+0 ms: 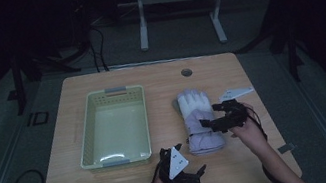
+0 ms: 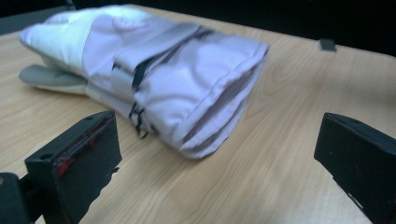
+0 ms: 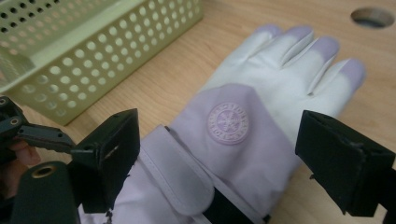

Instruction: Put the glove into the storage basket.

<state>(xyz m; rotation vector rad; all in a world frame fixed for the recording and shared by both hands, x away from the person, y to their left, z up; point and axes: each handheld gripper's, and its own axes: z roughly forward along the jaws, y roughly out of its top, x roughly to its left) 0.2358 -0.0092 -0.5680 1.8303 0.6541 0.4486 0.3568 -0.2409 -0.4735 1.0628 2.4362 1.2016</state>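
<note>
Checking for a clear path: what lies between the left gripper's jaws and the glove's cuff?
Bare wooden table. In the left gripper view, the left gripper stands open, short of the glove, whose cuff faces it with nothing between.

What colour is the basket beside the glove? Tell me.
The basket is pale yellow-green with grey handle tabs, clearest in the right gripper view.
</note>
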